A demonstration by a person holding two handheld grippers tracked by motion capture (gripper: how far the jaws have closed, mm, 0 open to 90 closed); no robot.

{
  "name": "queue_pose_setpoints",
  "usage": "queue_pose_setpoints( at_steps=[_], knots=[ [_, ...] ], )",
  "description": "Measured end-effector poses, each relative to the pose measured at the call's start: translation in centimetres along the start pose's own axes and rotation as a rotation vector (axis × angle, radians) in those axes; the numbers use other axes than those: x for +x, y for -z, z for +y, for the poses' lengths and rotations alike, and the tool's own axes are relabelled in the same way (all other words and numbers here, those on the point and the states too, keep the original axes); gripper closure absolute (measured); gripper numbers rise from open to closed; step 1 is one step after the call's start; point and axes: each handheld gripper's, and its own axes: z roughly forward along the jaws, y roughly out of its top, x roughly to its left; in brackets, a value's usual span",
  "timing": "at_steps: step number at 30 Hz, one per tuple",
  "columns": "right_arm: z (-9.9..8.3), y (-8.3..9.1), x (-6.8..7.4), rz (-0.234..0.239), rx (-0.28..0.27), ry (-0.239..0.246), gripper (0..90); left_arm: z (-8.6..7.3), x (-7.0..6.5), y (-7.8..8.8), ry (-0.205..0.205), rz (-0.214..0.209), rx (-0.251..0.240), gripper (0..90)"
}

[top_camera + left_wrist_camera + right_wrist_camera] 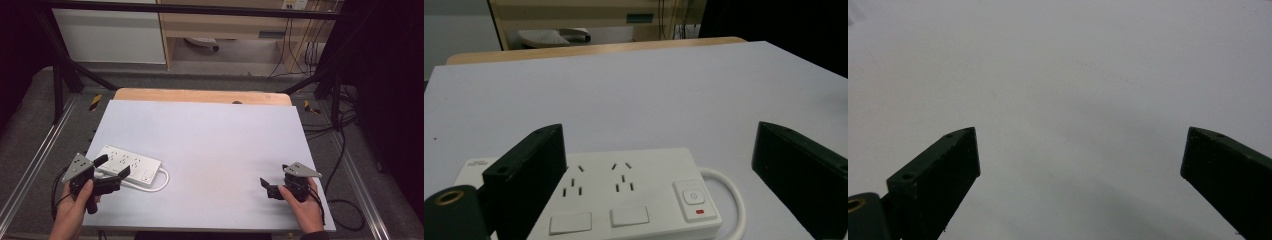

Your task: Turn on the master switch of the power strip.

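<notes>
A white power strip [129, 163] with several sockets and a switch [693, 197] lies flat at the near left of the pale table top [210, 130]. Its white cable [162, 180] loops out from its right end. My left gripper [114, 165] is open, its two jaws standing wide on either side of the strip [624, 195]; in the left gripper view [659, 131] neither jaw presses on it. My right gripper [274, 176] is held low at the near right, open over bare table [1081, 132], with nothing between its jaws.
A wooden table edge [200, 95] shows behind the pale top. A black frame [65, 75] surrounds the table. Black cables [345, 150] trail over the floor at the right. A wooden cabinet [225, 25] stands at the back.
</notes>
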Motion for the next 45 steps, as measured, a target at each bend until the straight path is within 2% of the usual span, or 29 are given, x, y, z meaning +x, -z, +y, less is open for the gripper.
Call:
queue_pose_setpoints(
  at_steps=[4,21,30,38,42,45],
  knots=[
    [0.0,0.0,0.0,0.0,0.0,0.001,2.9,-0.2,0.4,0.5,0.013,0.01,-0.009,7.1],
    [0.0,-0.1,-0.1,-0.005,0.0,0.003,2.8,-2.1,1.5,2.1,0.023,0.035,-0.006,7.2],
    [0.0,-0.1,-0.3,-0.014,-0.001,-0.001,2.8,-3.0,1.8,2.7,0.004,0.055,0.018,7.2],
    [-0.1,-0.3,-0.6,-0.036,0.003,-0.011,2.7,-3.9,1.7,3.0,-0.004,0.057,0.047,7.4],
    [-0.1,-1.4,-1.1,-0.065,0.029,-0.027,2.9,-4.2,1.0,2.5,-0.028,0.054,0.081,7.2],
    [-0.2,-2.9,-1.5,-0.095,0.099,-0.027,3.4,-4.3,0.6,2.1,-0.048,0.062,0.098,7.4]
  ],
)
